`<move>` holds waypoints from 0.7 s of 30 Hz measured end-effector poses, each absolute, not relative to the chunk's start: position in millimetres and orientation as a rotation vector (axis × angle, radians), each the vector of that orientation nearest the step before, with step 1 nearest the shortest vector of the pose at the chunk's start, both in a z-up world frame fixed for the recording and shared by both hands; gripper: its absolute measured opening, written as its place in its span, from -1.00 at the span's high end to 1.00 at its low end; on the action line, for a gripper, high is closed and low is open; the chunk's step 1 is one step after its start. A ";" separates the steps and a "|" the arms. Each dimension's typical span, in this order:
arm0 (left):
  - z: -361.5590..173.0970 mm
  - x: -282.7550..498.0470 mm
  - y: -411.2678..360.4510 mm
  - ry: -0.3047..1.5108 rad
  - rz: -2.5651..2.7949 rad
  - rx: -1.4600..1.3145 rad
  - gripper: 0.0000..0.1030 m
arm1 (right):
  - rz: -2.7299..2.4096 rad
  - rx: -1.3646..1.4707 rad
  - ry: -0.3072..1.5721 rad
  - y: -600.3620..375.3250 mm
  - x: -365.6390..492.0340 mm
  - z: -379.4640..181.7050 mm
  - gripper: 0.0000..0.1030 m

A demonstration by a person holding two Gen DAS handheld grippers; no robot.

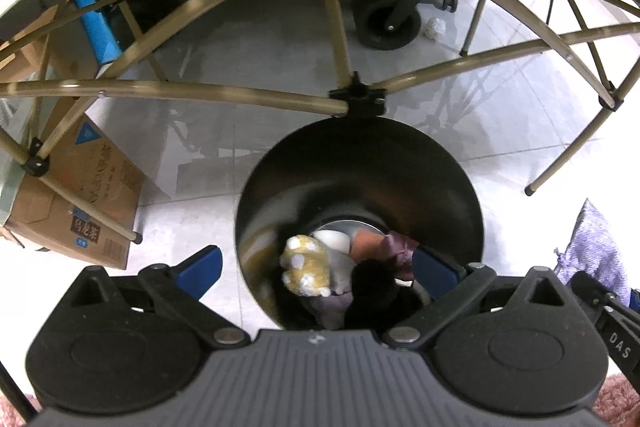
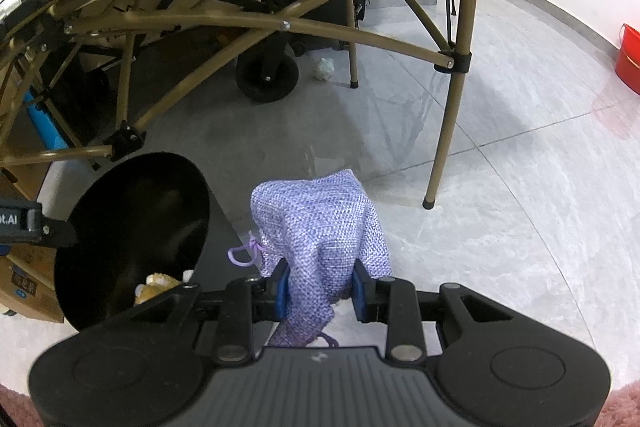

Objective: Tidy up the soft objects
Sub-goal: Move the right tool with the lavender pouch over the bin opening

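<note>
just lavender pouch point(image 2: 320, 227) pinched between right gripper point(image 2: 320, 291) pads

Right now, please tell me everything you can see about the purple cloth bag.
The purple cloth bag is a small pouch of coarse woven fabric, lilac with white flecks. A thin purple drawstring loops out at its left side. The right gripper is shut on its lower part, and the fabric bulges above the pads. It hangs over the grey tiled floor, to the right of the black bin, not touching it.
</note>
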State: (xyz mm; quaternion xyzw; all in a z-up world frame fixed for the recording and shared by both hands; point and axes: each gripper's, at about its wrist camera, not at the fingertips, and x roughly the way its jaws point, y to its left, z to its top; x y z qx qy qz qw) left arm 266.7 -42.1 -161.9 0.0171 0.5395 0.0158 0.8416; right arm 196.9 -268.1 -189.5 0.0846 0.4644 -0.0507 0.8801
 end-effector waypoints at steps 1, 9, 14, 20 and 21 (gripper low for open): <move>-160.7 266.6 -39.3 1.138 0.038 0.032 -1.00 | -0.101 0.178 0.965 -267.2 197.6 -188.5 0.43; -155.6 263.3 -16.0 1.126 0.082 0.010 -1.00 | -0.048 0.154 0.937 -244.4 202.6 -179.9 0.43; -155.6 260.9 -1.5 1.130 0.115 0.003 -1.00 | -0.007 0.143 0.926 -226.6 208.2 -175.1 0.43; -153.1 257.0 14.7 1.121 0.148 -0.013 -1.00 | 0.048 0.114 0.912 -200.5 212.2 -168.6 0.43; -152.6 256.4 17.4 1.120 0.153 -0.014 -1.00 | 0.058 0.107 0.911 -195.3 213.0 -168.0 0.43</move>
